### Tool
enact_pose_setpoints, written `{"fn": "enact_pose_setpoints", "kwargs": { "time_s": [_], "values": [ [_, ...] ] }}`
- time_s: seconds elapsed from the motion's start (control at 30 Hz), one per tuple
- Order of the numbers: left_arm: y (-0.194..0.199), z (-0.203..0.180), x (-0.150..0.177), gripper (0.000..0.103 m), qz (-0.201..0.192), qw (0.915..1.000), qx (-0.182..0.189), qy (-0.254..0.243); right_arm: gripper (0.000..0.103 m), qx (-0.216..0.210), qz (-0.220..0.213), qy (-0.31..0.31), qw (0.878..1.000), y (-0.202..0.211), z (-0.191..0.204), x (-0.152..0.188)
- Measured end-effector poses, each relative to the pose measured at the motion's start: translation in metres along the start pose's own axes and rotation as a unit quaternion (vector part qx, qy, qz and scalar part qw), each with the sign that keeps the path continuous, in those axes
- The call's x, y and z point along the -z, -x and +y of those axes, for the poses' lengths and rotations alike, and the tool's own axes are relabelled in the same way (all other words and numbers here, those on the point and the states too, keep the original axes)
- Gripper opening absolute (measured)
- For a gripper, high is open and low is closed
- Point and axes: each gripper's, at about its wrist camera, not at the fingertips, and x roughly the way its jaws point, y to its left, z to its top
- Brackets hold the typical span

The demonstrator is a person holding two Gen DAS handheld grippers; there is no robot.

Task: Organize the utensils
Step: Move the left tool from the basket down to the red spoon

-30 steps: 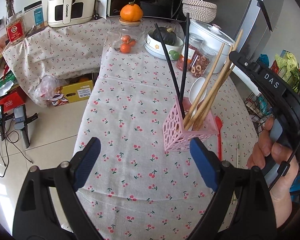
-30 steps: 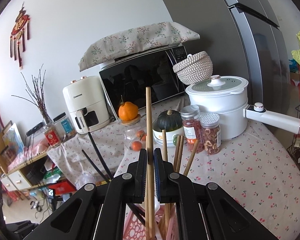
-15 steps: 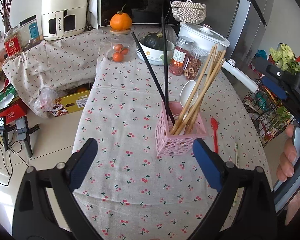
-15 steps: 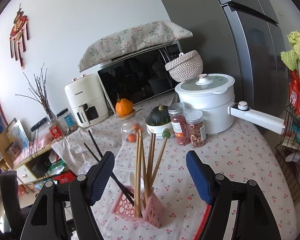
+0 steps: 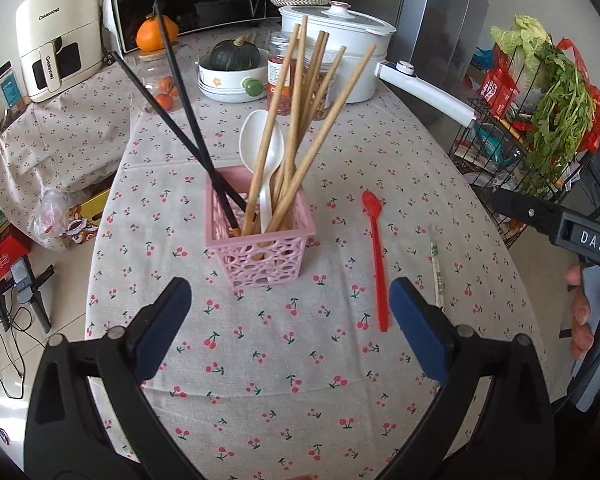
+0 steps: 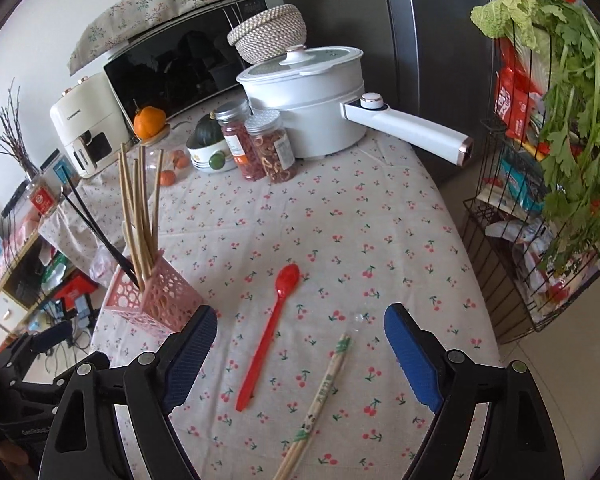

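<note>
I see a white electric pot at the table's far end; two lidded jars stand just before it, a woven basket behind, a microwave to its left.

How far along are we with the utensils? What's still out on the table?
Done: wooden chopsticks, black chopsticks and white spoon stand in the pink basket. In hand: nothing; right tongs are opening, empty. Left: red spoon and wrapped chopsticks on the tablecloth.
</note>
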Motion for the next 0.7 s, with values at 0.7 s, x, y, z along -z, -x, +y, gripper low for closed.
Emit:
{"fn": "enact_pose_setpoints", "kwargs": {
  "time_s": [0.7],
  "values": [
    [-0.115, -0.112, -0.045, 0.069, 0.097, 0.9927, -0.015, -0.07, 0.087, 0.07, 0.104, -0.058, 0.99, -0.02, -0.093, 0.01]
  ]
}}
